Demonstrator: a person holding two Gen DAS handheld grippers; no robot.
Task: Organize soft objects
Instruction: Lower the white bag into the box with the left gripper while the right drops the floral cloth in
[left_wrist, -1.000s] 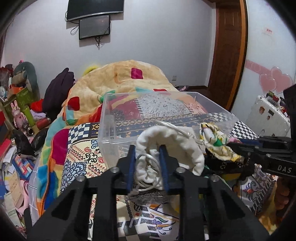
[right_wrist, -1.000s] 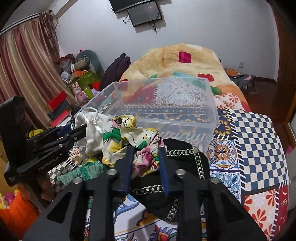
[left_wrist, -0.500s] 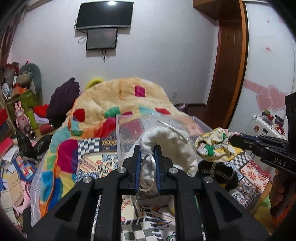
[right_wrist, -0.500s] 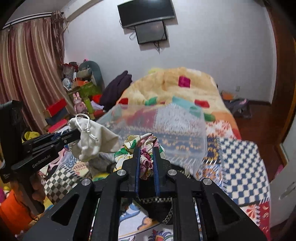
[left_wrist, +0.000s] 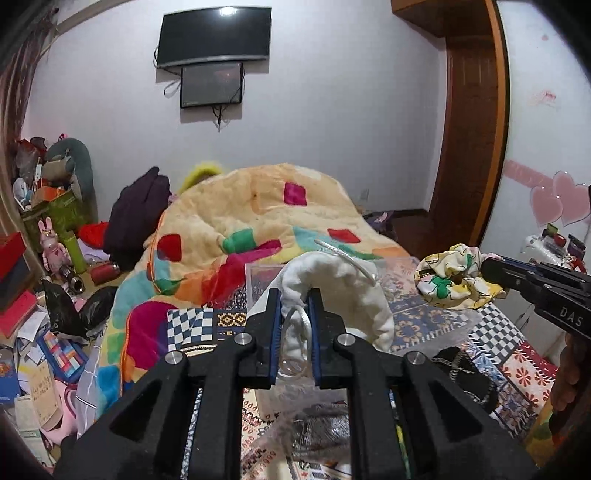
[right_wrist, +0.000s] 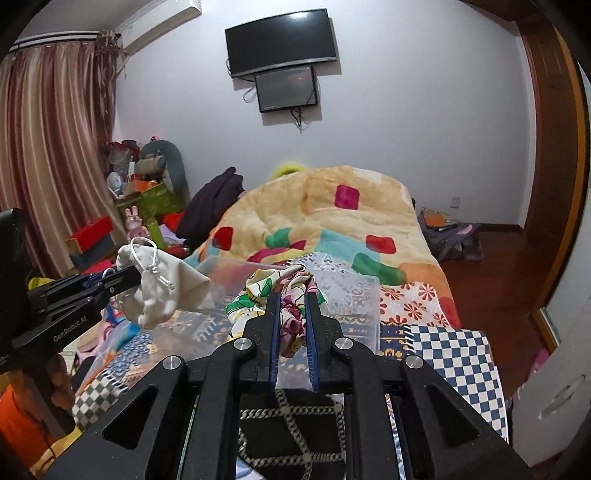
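Both grippers lifted higher, white pouch (left_wrist: 347, 291) and floral scrunchie (right_wrist: 280, 295) above clear bin (right_wrist: 354, 295)

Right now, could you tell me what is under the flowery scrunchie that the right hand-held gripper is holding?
Below the scrunchie sits the clear plastic box on the patterned bedspread, with a black chain-trimmed bag nearer. The gripper's fingers hide whatever is directly underneath.

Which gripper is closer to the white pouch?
Left. The left gripper is clamped on the white pouch; the right gripper holds the floral scrunchie off beside it.
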